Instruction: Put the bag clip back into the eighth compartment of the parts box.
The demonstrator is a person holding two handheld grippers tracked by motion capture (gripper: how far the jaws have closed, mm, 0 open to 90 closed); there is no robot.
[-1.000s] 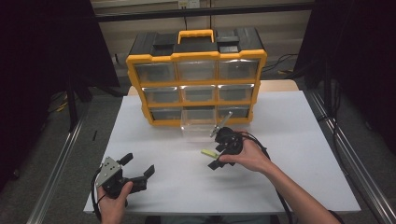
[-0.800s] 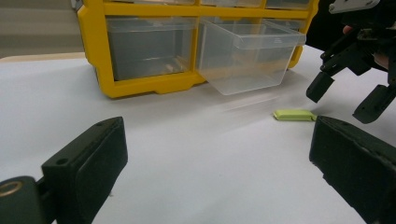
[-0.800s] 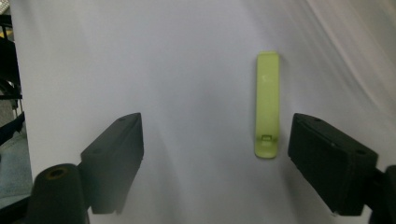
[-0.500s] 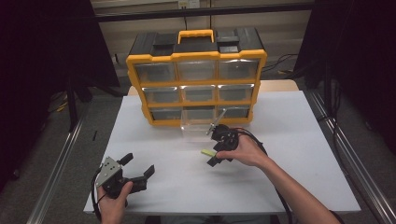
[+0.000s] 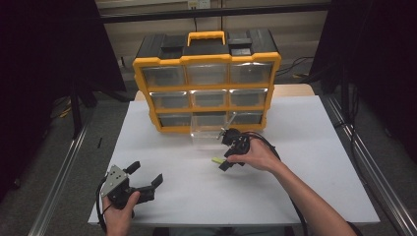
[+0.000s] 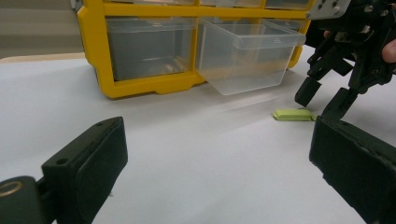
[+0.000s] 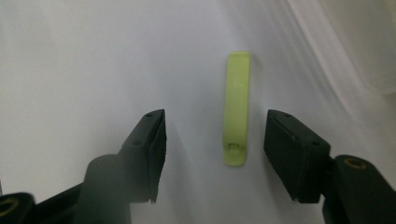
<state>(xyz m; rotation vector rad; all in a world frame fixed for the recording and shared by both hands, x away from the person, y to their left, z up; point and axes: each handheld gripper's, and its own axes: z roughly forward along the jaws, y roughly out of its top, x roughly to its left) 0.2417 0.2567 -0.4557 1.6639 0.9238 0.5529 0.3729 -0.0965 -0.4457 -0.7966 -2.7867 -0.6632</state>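
A small flat lime-green strip [image 5: 217,160] [image 7: 236,112] [image 6: 293,115] lies on the white table [image 5: 305,147], in front of a clear drawer [image 5: 209,133] [image 6: 247,56] pulled out of the bottom row of a yellow organizer [image 5: 206,78] [image 6: 140,88]. My right gripper [image 5: 225,151] [image 7: 217,116] [image 6: 327,95] points down over the strip. Its jaws have just been closing, with the strip between them and both pads clear of it. My left gripper [image 5: 146,173] [image 6: 219,140] rests open near the table's front left, with nothing in it.
The organizer stands at the back middle of the table with its other drawers pushed in. Metal rails [image 5: 366,172] run along both sides of the table. A cable [image 5: 268,145] trails from the right gripper.
The right gripper has shifted slightly left toward the green strip and its jaws have narrowed. The left gripper has stayed in place.
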